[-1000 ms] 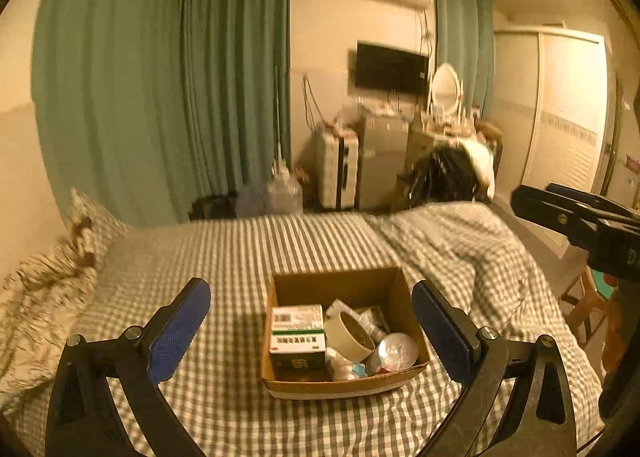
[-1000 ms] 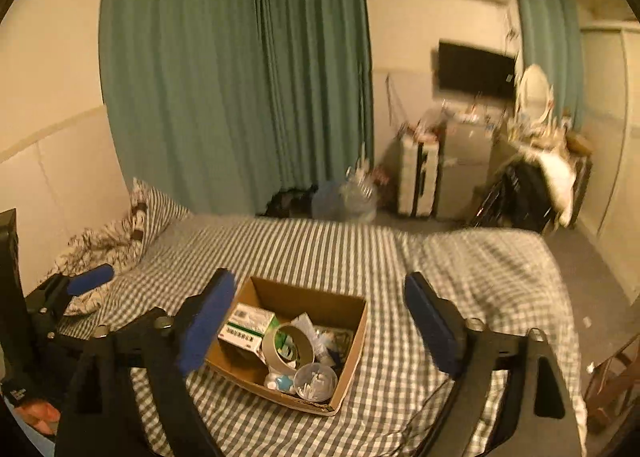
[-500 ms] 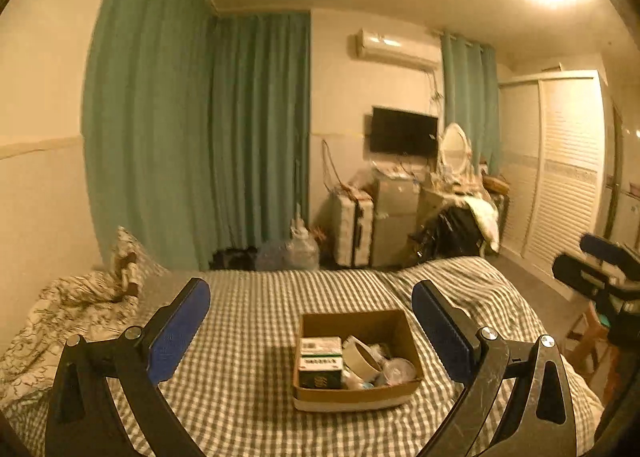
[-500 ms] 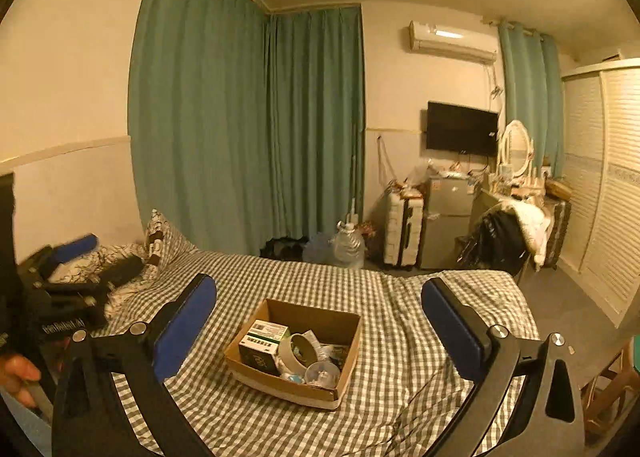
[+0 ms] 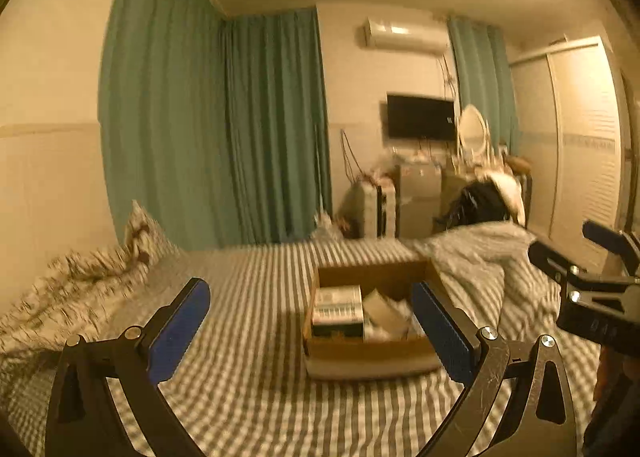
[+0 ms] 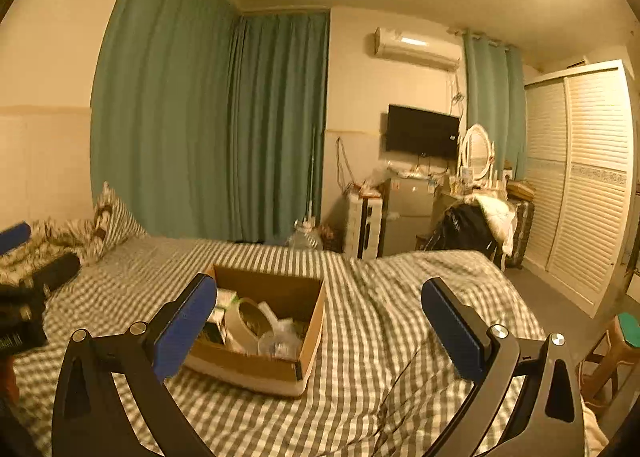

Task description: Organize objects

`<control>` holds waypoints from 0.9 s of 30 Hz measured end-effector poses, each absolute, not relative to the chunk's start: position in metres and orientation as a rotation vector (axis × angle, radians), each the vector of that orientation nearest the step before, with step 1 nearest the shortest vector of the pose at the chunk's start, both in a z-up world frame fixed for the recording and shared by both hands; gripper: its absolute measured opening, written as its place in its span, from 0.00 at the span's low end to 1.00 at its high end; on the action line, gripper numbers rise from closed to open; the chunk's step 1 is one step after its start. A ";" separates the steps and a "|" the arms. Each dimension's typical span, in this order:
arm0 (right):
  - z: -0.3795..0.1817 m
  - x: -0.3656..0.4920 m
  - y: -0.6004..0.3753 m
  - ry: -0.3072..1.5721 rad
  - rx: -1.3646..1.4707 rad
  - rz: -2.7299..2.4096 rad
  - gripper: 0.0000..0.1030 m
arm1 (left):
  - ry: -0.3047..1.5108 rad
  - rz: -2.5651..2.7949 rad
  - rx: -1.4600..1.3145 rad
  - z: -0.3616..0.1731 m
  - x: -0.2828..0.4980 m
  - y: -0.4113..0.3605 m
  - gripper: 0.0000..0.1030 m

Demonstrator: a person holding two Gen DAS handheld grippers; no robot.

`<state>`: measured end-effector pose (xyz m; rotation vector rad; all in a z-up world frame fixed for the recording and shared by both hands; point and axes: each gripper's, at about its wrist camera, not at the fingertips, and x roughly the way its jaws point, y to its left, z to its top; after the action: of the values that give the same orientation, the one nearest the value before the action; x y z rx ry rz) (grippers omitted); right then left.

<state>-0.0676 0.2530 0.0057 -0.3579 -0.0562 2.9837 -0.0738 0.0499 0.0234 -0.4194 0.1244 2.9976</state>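
An open cardboard box [image 5: 360,353] sits on a grey checked bed [image 5: 248,385]. It holds a green-and-white carton [image 5: 337,309], a tape roll [image 6: 250,319], a clear round item [image 6: 269,342] and wrappers. My left gripper [image 5: 310,321] is open and empty, hovering before the box, its right finger overlapping the box's right side. My right gripper [image 6: 320,321] is open and empty, with the box [image 6: 276,371] behind its left finger. Each gripper shows at the other view's edge.
A patterned pillow [image 6: 114,219] and rumpled duvet lie at the bed's left. Teal curtains [image 6: 208,129], a suitcase [image 6: 362,225], small fridge [image 6: 406,213], dressing table and louvred wardrobe [image 6: 580,185] line the far wall. A wooden stool [image 6: 616,353] stands at right.
Both grippers have moved; the box looks larger and nearer in both views. The left view is motion-blurred. Both grippers stay open.
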 end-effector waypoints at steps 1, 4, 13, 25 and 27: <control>0.003 -0.071 0.254 -0.056 -0.368 2.987 1.00 | 0.111 2.997 -0.445 0.018 -0.077 0.049 1.00; -0.007 -0.079 0.258 -0.008 -0.427 3.013 1.00 | 0.066 2.982 -0.478 0.015 -0.082 0.045 1.00; -0.013 -0.087 0.258 0.010 -0.472 2.995 1.00 | 0.049 2.965 -0.535 0.009 -0.085 0.038 1.00; -0.009 -0.082 0.255 0.012 -0.480 3.006 1.00 | 0.026 2.958 -0.541 0.011 -0.082 0.033 1.00; -0.009 -0.081 0.255 0.015 -0.482 3.010 1.00 | 0.018 2.956 -0.544 0.012 -0.083 0.033 1.00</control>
<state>-0.0813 0.2554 -0.0086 -0.4825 0.0148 3.0102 -0.0829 0.0335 0.0117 -0.5442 0.0181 2.9562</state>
